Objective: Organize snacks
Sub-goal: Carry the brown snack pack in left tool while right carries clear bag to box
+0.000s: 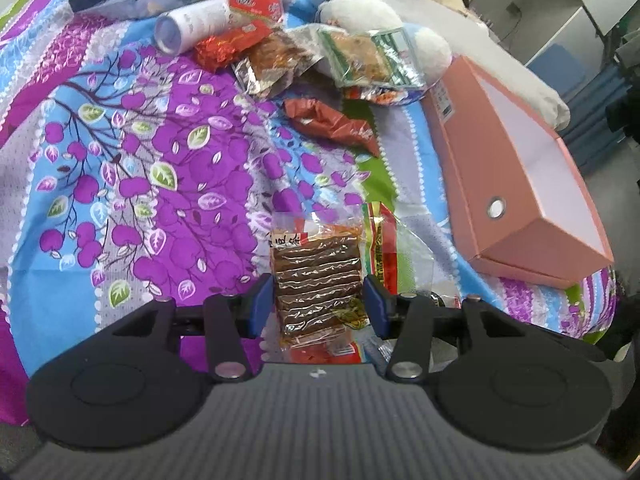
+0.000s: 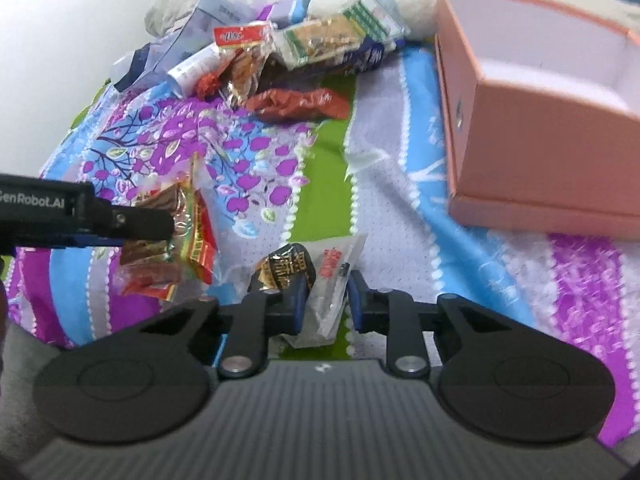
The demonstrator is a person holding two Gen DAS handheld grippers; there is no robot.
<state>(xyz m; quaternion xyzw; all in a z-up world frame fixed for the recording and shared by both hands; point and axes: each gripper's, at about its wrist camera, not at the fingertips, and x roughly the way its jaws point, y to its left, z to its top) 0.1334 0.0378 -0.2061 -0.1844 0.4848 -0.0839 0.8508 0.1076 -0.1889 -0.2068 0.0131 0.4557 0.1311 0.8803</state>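
My left gripper [image 1: 318,304] is shut on a clear packet of brown ridged snack strips [image 1: 316,276], held above the patterned bedsheet; it also shows in the right wrist view [image 2: 160,248]. My right gripper [image 2: 327,304] is shut on a clear packet with a black and gold label [image 2: 320,280]. An open pink box [image 1: 520,168] lies to the right, seen too in the right wrist view [image 2: 532,112], with a white inside. A pile of snack packets [image 1: 304,56] lies at the far end of the sheet.
A red-brown wrapper [image 1: 332,120] lies alone between the pile and the box. A white tube [image 1: 192,24] and a white plush toy [image 1: 384,20] sit by the pile. The bed edge drops off at the near side. Office furniture [image 1: 560,12] stands beyond.
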